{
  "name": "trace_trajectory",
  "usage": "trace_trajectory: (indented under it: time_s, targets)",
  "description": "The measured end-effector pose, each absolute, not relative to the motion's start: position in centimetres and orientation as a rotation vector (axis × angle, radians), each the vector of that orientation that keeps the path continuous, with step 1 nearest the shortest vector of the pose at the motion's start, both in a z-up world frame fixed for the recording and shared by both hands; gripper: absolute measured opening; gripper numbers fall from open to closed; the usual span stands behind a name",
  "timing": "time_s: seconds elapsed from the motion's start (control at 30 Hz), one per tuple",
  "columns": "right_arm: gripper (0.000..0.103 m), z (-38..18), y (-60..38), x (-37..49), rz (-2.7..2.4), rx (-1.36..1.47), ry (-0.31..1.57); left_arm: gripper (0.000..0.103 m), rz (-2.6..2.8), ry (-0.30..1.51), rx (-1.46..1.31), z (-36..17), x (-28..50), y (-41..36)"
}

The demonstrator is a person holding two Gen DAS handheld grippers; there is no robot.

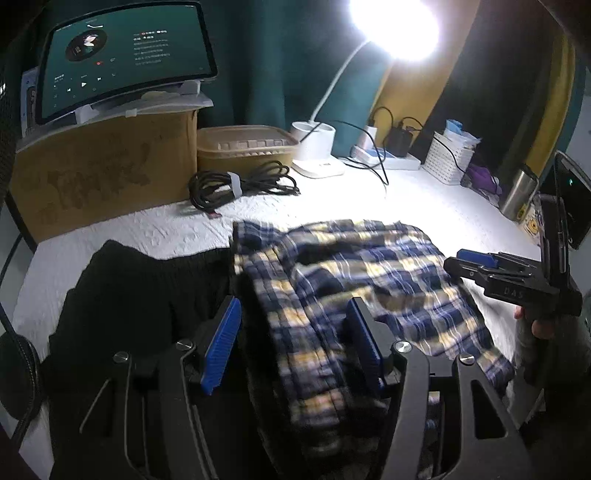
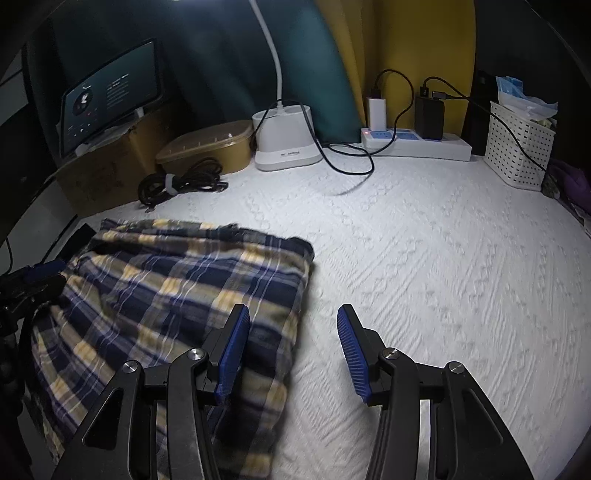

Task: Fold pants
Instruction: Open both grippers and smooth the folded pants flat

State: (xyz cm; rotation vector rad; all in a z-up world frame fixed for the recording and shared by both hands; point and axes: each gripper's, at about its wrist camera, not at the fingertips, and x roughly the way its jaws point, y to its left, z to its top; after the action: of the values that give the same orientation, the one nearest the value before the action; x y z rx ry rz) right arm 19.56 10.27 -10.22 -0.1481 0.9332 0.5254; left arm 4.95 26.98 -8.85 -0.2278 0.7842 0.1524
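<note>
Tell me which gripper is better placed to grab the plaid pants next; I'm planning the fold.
Probably left. The left gripper is open with the plaid pants bunched between its fingers. The right gripper is also open, but straddles the pants' edge, mostly over bare bedding.

Both grippers' fingers point(image 1: 221, 332) point(image 2: 351, 347) spread apart

A desk lamp point(image 1: 393, 26) was the main light, its head blown out to a white glare in the left wrist view and flooding the white textured surface point(image 1: 369, 195) beneath it until the weave washed out. Away from that pool both views fell off into deep shadow, with black vignetted corners and fisheye bending at the edges. The plaid pants point(image 2: 177, 291) showed motion blur in both views.
</note>
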Motion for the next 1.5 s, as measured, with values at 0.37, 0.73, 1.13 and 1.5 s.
trace_trajectory:
  time_s: [0.37,0.73,1.13,1.5]
  targets:
    - [0.051,-11.3,9.3,17.0,0.509,-0.166,0.959,0.061,0.193,0.827,-0.214,-11.1,3.9,27.2]
    - [0.052,-10.0,9.6,13.7,0.538,-0.175,0.926,0.061,0.134,0.740,-0.216,-8.8,1.3,24.7]
    - [0.052,-10.7,9.8,9.7,0.574,-0.204,0.940,0.061,0.149,0.795,-0.210,-11.2,-0.1,23.5]
    - [0.052,-11.6,7.4,8.2,0.539,-0.207,0.942,0.063,0.184,0.792,-0.201,-12.0,-0.9,23.7]
